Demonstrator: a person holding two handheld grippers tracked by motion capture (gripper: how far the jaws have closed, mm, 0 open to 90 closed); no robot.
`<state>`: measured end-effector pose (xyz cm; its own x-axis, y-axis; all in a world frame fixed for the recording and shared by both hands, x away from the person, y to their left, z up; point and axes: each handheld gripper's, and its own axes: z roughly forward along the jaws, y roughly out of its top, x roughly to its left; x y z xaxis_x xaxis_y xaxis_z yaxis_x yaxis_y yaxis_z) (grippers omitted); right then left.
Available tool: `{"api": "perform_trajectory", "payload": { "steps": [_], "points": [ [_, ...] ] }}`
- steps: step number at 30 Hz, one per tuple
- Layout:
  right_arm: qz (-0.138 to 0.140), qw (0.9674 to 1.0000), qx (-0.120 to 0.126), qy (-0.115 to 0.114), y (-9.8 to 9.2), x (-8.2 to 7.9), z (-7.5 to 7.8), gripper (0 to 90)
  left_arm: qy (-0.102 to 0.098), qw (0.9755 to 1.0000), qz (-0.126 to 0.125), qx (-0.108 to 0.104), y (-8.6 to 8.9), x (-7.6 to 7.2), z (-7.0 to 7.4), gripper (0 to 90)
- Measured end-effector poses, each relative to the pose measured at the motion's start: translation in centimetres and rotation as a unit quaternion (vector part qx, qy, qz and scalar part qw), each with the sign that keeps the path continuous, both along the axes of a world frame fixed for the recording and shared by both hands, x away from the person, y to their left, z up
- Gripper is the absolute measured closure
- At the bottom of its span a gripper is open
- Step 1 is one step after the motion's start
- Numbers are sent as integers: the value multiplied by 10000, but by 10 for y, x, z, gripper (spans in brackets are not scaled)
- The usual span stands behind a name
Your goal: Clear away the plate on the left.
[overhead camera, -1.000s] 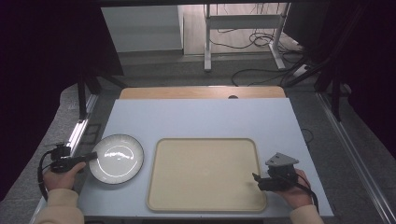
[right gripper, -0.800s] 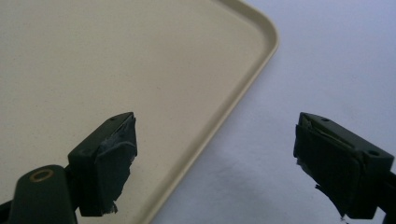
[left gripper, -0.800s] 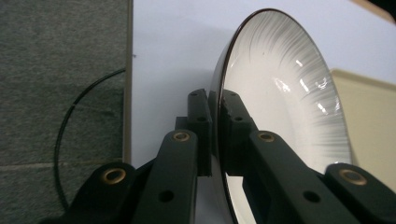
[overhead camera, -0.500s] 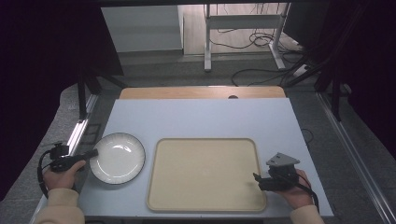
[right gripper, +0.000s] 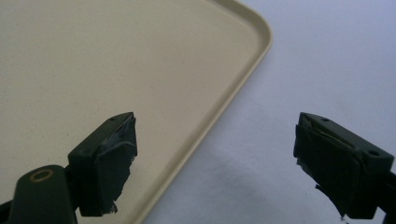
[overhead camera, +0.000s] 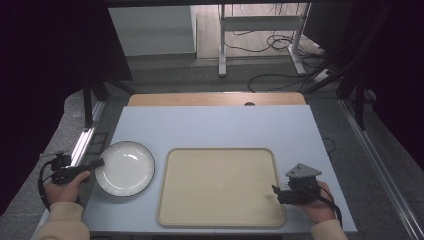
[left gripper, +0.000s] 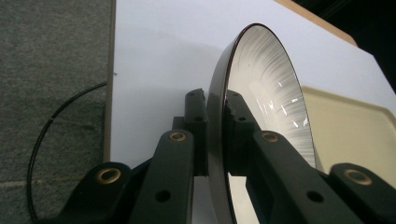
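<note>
My left tongs (left gripper: 212,135) pinch the round white dark-rimmed plate (overhead camera: 125,167)'s edge; right tongs (right gripper: 219,163) gape beside the beige rectangular tray (overhead camera: 220,187); I judge a level carry best.

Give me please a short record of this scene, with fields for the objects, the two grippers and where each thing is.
surface: pale blue table
plate: white with dark rim, on the table left of the tray
tray: beige, empty, near the front edge
left gripper: shut on the plate's rim, one jaw on each side of it
right gripper: open, jaws wide apart over the tray's right edge
</note>
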<state>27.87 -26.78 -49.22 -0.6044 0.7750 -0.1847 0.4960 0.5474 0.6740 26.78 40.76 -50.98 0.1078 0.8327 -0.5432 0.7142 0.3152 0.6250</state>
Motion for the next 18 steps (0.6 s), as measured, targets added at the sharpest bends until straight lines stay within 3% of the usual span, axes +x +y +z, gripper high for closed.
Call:
{"api": "perform_trajectory", "payload": {
  "steps": [18],
  "points": [
    [-38, 10000, -14, 0, -1, 0, 0, 142, -337, 9990, -27, -284, -1, -3, 10, 827]
  ]
}}
